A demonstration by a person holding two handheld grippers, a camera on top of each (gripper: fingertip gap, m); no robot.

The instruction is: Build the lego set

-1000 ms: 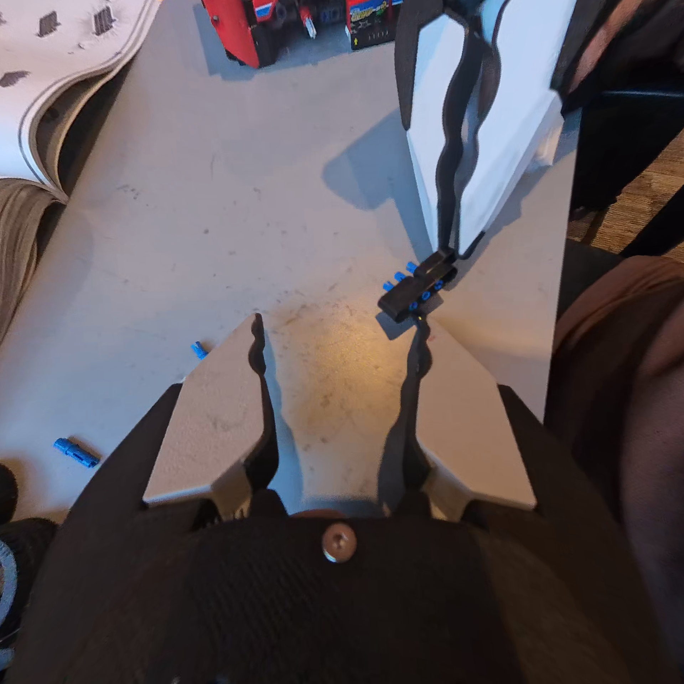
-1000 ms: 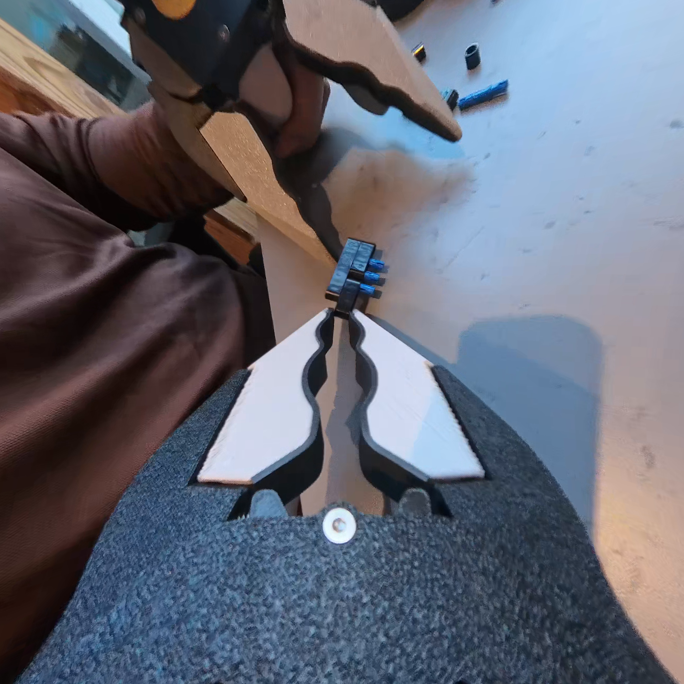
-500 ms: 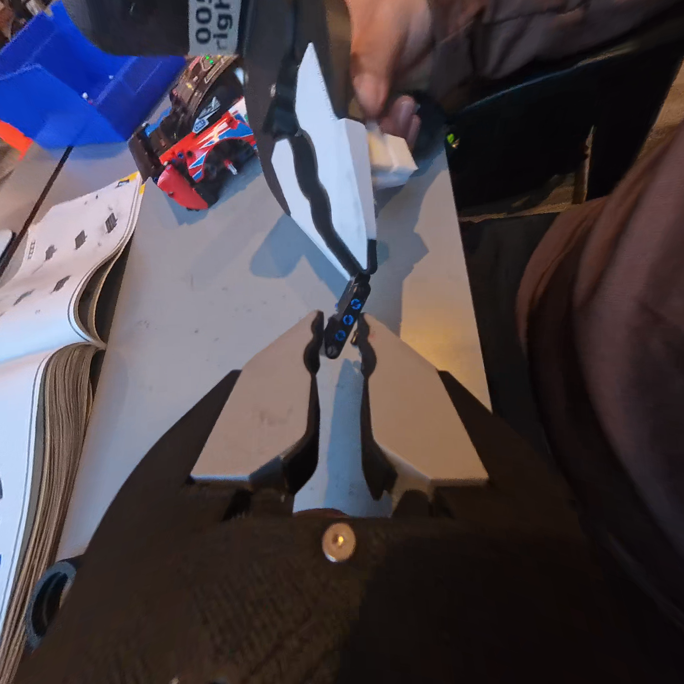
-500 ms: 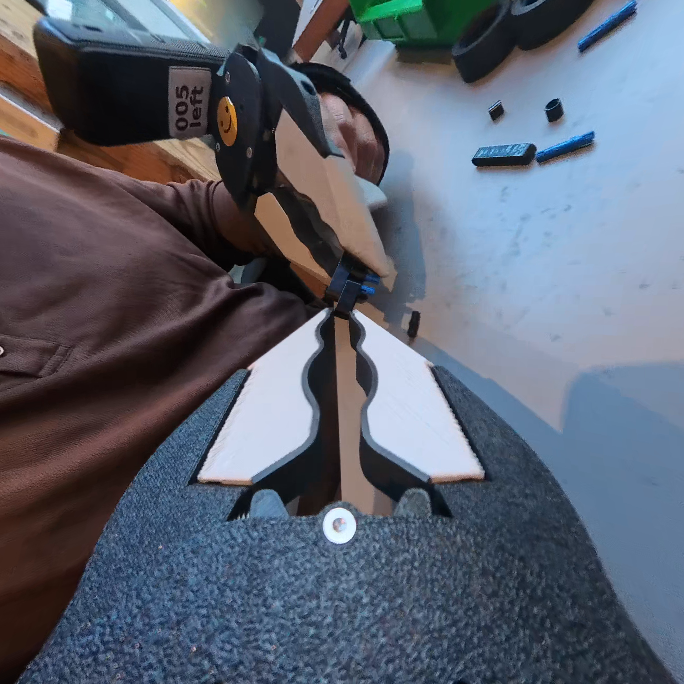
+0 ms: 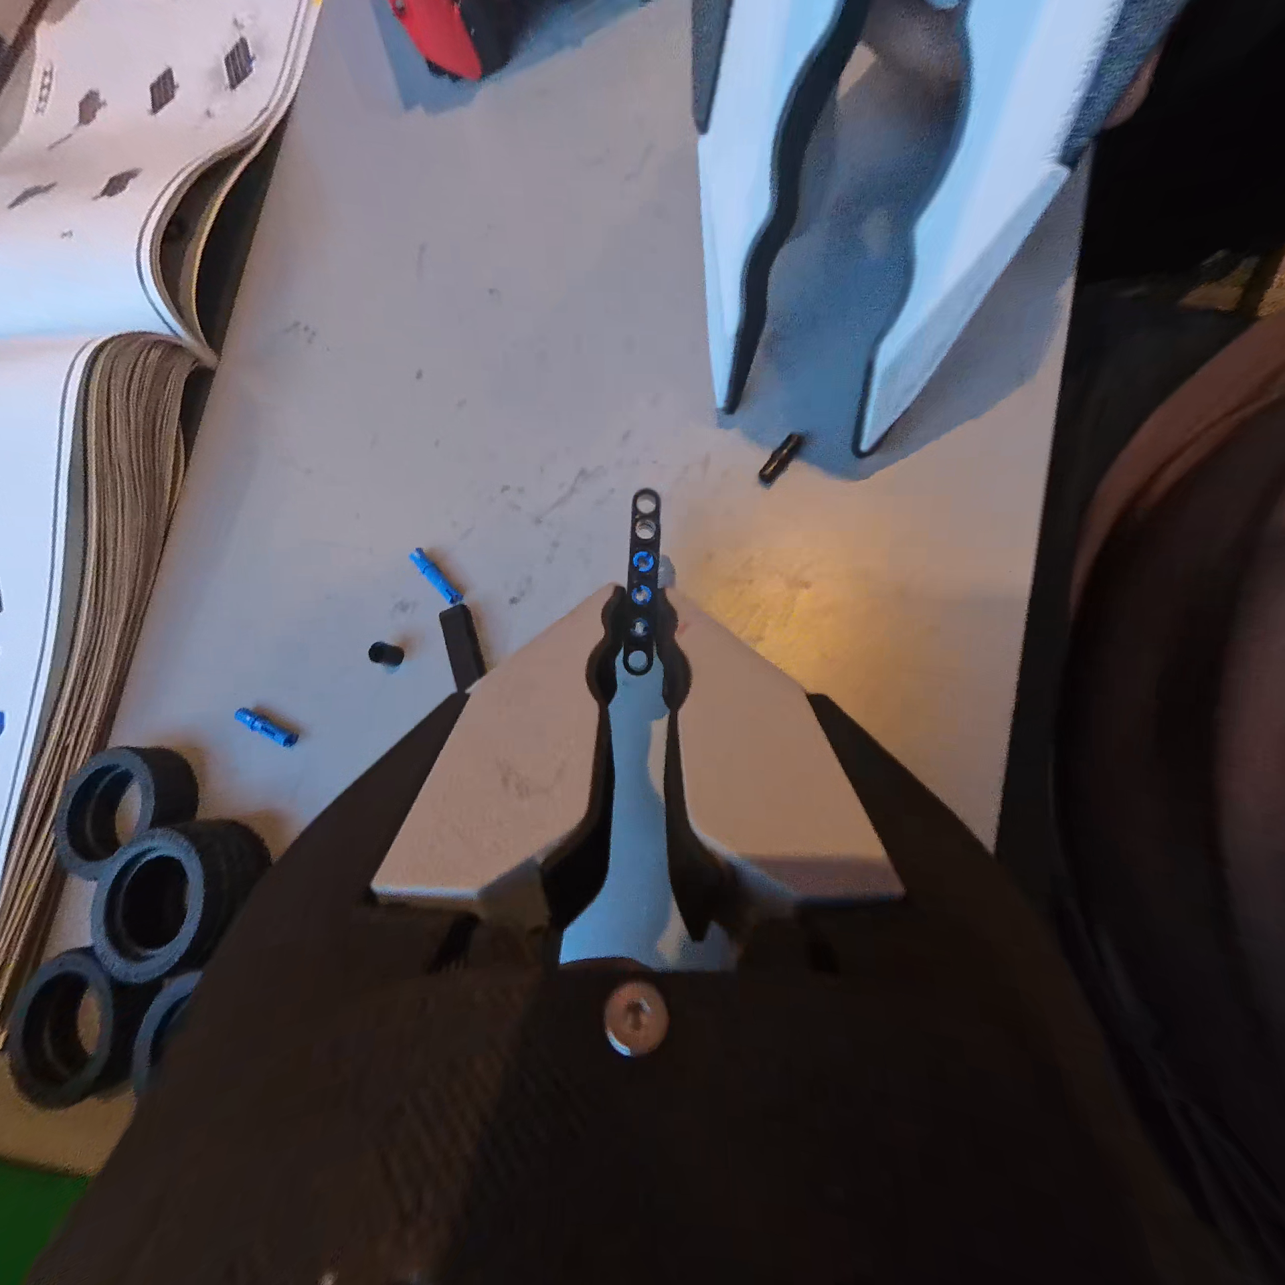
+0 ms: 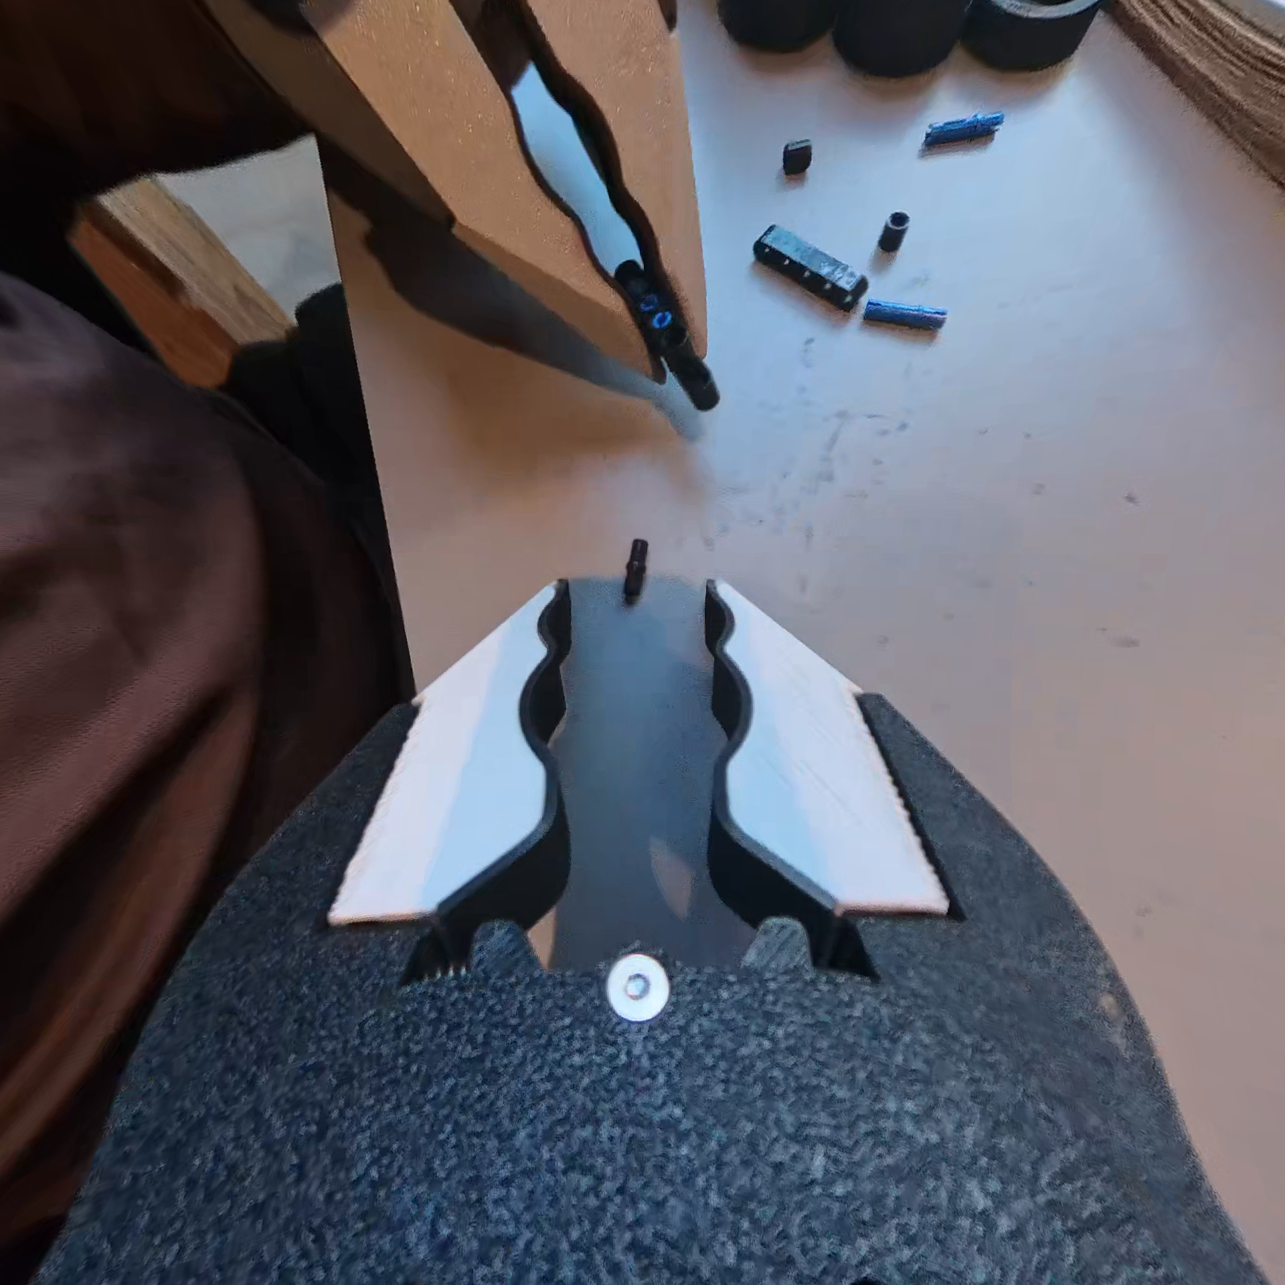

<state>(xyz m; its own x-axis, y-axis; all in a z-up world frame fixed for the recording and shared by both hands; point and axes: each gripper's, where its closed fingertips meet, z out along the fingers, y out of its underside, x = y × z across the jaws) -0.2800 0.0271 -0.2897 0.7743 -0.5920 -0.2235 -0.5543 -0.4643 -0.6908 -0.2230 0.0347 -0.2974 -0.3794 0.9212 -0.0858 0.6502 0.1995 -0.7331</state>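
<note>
Tabletop [image 5: 487,348]; left gripper [image 5: 640,612] clasps beam [image 5: 643,556]

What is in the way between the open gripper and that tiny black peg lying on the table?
Nothing visible. The right gripper is open, and the small black peg lies on the bare table just ahead of its tips. The left gripper, shut on the black beam, is off to the side.

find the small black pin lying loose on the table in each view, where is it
Left wrist view: the small black pin lies right of centre in the upper half, at the open right hand-held gripper.
Right wrist view: the pin lies at centre, by this gripper's own fingertips.
Shared landmark: the black beam clamped in the left hand-held gripper.
</note>
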